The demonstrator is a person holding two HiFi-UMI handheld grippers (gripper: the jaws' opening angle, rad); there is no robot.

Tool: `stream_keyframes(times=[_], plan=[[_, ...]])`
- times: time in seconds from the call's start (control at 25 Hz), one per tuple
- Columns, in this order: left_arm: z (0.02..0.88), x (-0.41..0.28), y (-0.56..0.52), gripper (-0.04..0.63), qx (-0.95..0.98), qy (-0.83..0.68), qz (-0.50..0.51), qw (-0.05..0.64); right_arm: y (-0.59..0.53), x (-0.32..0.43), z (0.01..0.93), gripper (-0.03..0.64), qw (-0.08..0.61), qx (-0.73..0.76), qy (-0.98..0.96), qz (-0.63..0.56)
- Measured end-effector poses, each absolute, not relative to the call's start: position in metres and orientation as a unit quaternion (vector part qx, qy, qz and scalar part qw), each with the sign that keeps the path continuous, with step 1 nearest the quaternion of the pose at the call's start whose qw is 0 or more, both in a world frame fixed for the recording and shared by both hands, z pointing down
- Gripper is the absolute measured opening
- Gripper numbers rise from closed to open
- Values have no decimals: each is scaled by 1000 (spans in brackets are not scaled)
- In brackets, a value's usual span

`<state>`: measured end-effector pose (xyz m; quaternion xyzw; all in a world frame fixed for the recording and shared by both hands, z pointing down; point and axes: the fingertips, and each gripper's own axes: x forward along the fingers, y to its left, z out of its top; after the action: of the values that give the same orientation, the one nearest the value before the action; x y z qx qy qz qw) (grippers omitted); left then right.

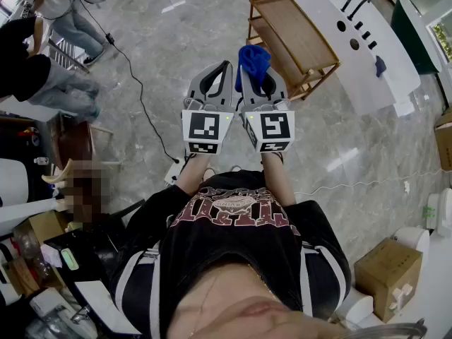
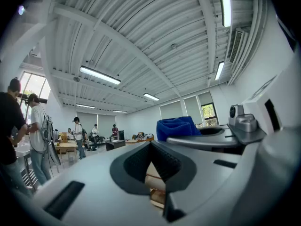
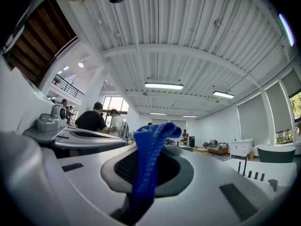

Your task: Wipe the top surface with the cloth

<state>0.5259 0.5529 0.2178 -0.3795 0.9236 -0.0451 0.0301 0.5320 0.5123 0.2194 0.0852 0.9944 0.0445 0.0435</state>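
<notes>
While right gripper (image 1: 260, 83) clamps cloth (image 1: 253, 56), left (image 1: 214, 80) (seemingly) shut.

Count taken from the head view.

- Grippers: 2. The left gripper (image 1: 223, 68) and right gripper (image 1: 260, 82) sit side by side at centre.
- Marker cubes: 2, one per gripper. These are the left cube (image 1: 206, 131) and right cube (image 1: 272, 129).
- Cloth (image 1: 253, 58): 1, blue, at 12 o'clock.
- Rack (image 1: 291, 34): 1, wooden with 2 shelves, at 1 o'clock.
- Counter (image 1: 367, 55): 1, white, at 2 o'clock.
- Boxes: 3, all cardboard. First box (image 1: 387, 274) is at 4 o'clock, second box (image 1: 445, 141) at 3 o'clock, third box (image 1: 44, 224) at 8 o'clock.
- Floor cables: 2. The black cable (image 1: 138, 83) is at 11 o'clock, the white cable (image 1: 367, 182) at 3 o'clock.
- Bystanders: 2, at 10 to 11 o'clock. One bystander (image 1: 70, 27) wears a light top, the other bystander (image 1: 28, 69) a black one.
</notes>
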Motion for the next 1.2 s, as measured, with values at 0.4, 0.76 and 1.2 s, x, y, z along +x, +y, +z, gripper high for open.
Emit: stream_keyframes(times=[0.4,0.76,1.2], plan=[[223,534,535,49,-373,927,-39,24,494,539,223,64,46,93,994,35],[235,538,521,49,-366,930,-35,8,479,543,233,64,40,107,993,29],[235,494,508,49,-381,924,-26,13,467,503,233,64,39,95,994,26]])
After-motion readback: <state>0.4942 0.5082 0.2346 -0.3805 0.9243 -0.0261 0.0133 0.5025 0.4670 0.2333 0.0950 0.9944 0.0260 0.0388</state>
